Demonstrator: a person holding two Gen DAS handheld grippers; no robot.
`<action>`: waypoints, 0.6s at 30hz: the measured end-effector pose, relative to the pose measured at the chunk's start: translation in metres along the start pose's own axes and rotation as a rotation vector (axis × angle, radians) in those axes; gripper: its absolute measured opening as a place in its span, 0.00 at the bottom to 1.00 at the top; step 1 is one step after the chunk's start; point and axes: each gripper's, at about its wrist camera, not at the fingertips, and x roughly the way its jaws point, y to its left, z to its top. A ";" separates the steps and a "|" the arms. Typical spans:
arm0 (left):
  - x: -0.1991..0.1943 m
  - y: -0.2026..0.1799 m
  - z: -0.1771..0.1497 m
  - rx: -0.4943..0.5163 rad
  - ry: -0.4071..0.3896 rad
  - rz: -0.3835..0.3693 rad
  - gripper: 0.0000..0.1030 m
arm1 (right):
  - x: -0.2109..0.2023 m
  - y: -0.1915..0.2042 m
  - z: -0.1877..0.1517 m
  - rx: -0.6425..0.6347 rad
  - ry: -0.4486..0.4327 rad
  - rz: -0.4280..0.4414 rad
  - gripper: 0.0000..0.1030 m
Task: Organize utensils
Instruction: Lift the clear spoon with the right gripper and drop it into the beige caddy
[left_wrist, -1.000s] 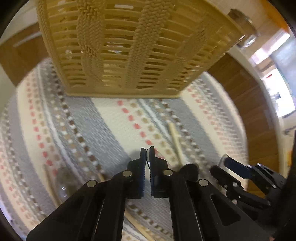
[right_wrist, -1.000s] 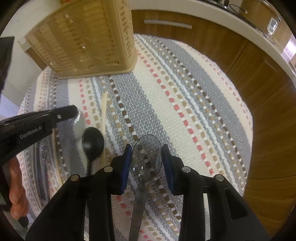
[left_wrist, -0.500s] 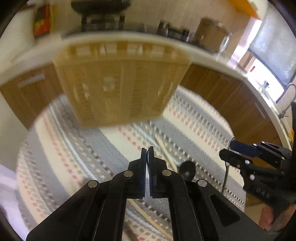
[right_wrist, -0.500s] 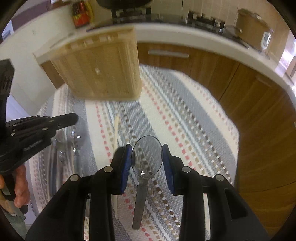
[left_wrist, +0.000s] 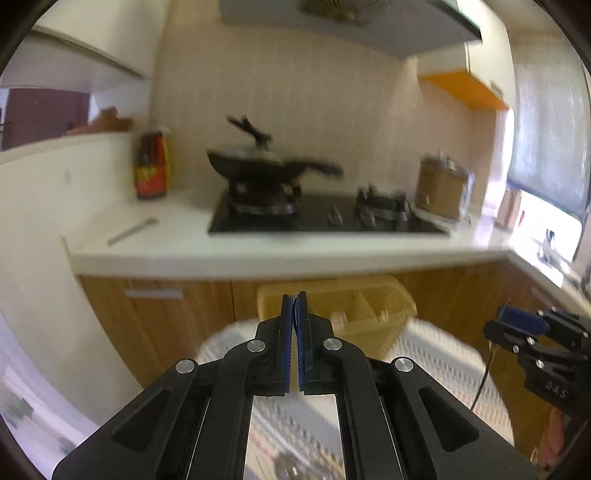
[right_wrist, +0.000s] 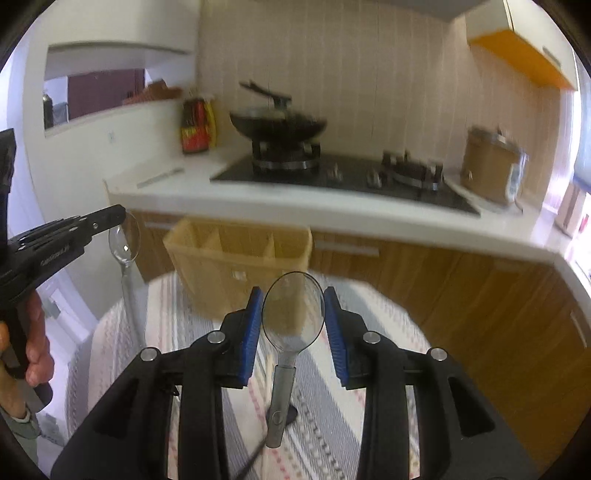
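Note:
My right gripper (right_wrist: 293, 314) is shut on the bowl of a clear plastic spoon (right_wrist: 291, 317), handle hanging down. My left gripper (left_wrist: 294, 314) is shut on the edge of a second clear spoon (right_wrist: 125, 240); that spoon shows in the right wrist view at the left gripper's tip (right_wrist: 114, 214), handle hanging down. Both are raised above the striped round mat (right_wrist: 369, 317). The tan divided basket (right_wrist: 240, 258) stands at the mat's far edge, also in the left wrist view (left_wrist: 343, 306). A black spoon (right_wrist: 288, 413) and a wooden stick (right_wrist: 267, 365) lie on the mat.
A white counter (right_wrist: 332, 210) with a black hob, a wok (right_wrist: 277, 122), a tan pot (right_wrist: 491, 170) and a red bottle (right_wrist: 197, 125) runs behind the basket. Wooden cabinet fronts (right_wrist: 461, 295) stand below it. The right gripper shows at the right of the left wrist view (left_wrist: 535, 336).
Both grippers have risen and tilted up from the mat, each carrying its clear spoon. The view swung from mat and basket side to the counter and the basket's open top.

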 end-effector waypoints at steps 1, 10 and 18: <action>-0.001 0.004 0.010 -0.002 -0.029 0.019 0.00 | -0.001 0.002 0.010 -0.001 -0.025 -0.001 0.29; 0.010 0.011 0.070 0.048 -0.208 0.120 0.00 | 0.009 0.007 0.081 0.000 -0.239 -0.060 0.29; 0.056 0.007 0.073 0.142 -0.263 0.227 0.00 | 0.054 -0.009 0.104 0.057 -0.293 -0.102 0.29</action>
